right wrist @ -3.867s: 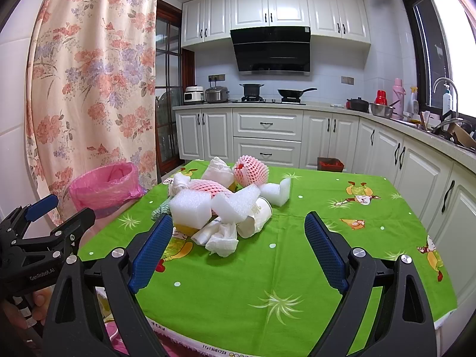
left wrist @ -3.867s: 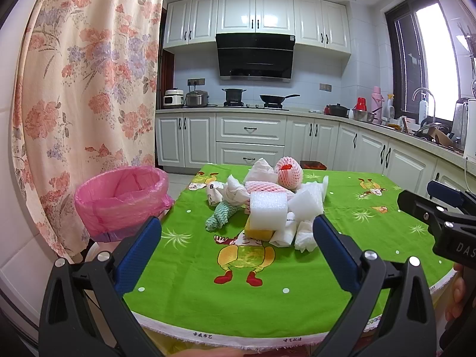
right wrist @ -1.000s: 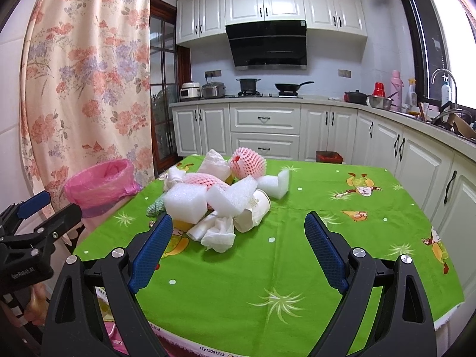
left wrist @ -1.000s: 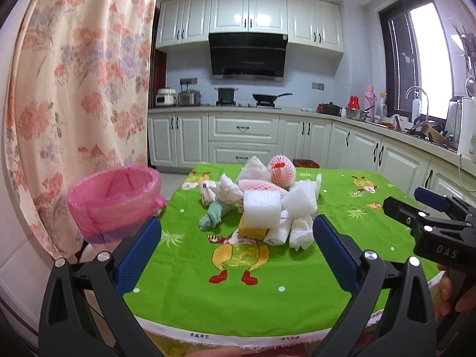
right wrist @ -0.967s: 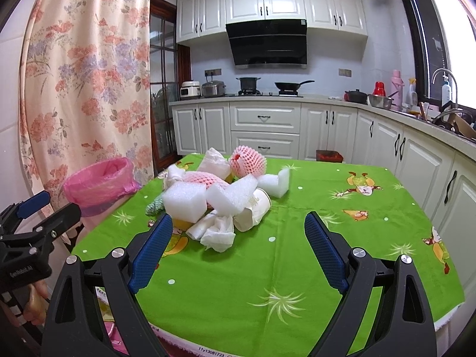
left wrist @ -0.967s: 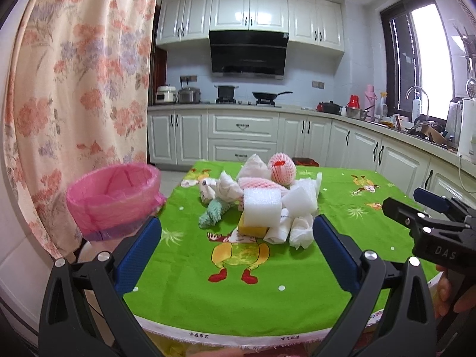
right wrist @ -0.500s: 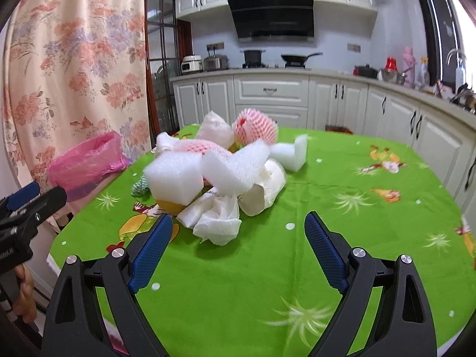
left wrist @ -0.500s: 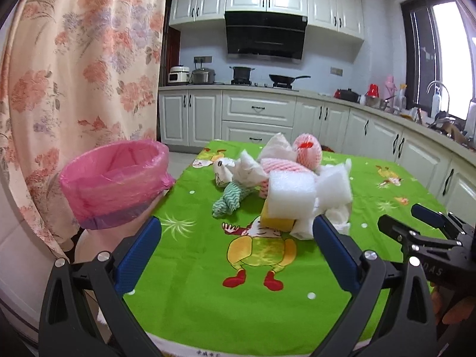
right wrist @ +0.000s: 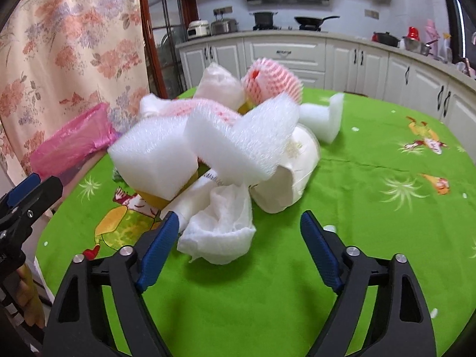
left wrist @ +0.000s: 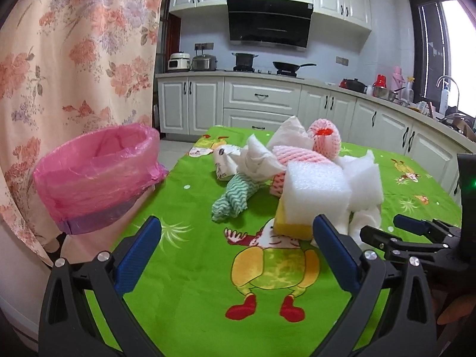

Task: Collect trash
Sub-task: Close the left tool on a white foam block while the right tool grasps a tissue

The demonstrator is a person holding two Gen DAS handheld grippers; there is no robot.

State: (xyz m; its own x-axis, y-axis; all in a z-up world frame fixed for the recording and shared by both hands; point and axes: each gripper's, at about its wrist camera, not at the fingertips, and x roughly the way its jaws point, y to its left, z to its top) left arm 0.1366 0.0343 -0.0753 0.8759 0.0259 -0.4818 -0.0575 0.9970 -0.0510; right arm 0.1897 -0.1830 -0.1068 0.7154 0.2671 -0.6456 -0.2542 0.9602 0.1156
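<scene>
While both tongs, left gripper [left wrist: 235,248] and right gripper [right wrist: 239,239], are gaping wide and empty, the right's jaws just narrowing, a crumpled tissue [right wrist: 221,227] is fronting the trash pile [right wrist: 214,145] mid-table; a pink-lined bin [left wrist: 95,175] is waiting off the table's left edge.

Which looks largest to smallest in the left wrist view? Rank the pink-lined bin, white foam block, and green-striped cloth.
1. pink-lined bin
2. white foam block
3. green-striped cloth
The bin sits off the table's edge at a different depth, so its lead is apparent only.

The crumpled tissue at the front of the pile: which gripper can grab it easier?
Probably the right gripper: the crumpled tissue lies just ahead between its open fingers. The left gripper faces bare green tablecloth.
</scene>
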